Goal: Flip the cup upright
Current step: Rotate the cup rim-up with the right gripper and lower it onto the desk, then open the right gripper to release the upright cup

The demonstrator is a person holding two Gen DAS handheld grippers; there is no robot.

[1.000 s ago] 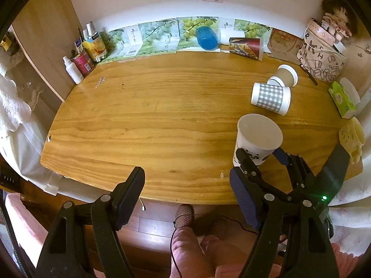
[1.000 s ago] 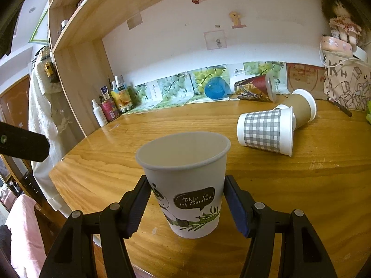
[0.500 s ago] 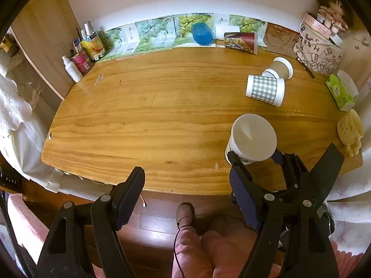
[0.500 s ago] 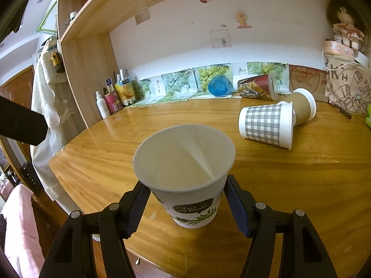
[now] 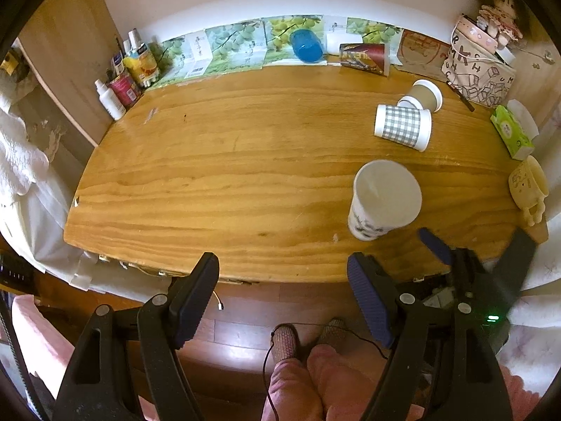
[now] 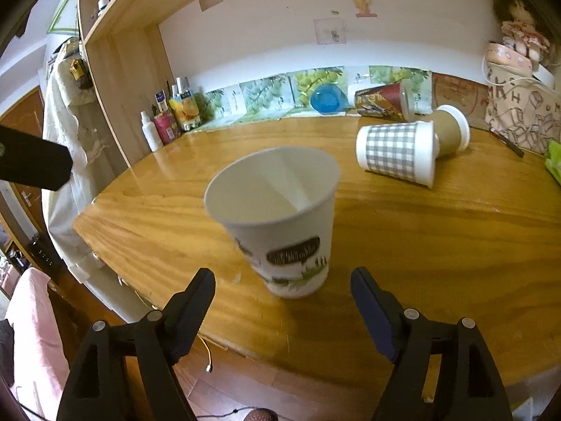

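A white paper cup with a panda print (image 6: 280, 224) stands upright on the wooden table (image 6: 438, 245), mouth up, near the front edge. It also shows in the left wrist view (image 5: 382, 200). My right gripper (image 6: 282, 301) is open, pulled back just short of the cup, fingers apart and not touching it. It also shows in the left wrist view (image 5: 466, 256). My left gripper (image 5: 282, 291) is open and empty, off the table's front edge. A checked cup (image 6: 396, 152), a brown cup (image 6: 450, 131) and a red patterned cup (image 6: 382, 101) lie on their sides.
A blue bowl (image 5: 308, 45) lies against the back wall. Bottles (image 5: 129, 73) stand at the back left. A printed bag (image 5: 480, 70), a green tissue pack (image 5: 512, 133) and a yellow mug (image 5: 527, 186) sit at the right edge. Shelf unit on the left.
My right gripper has opened and backed away from the panda cup, leaving it standing on the table. The left gripper has drawn back and higher.
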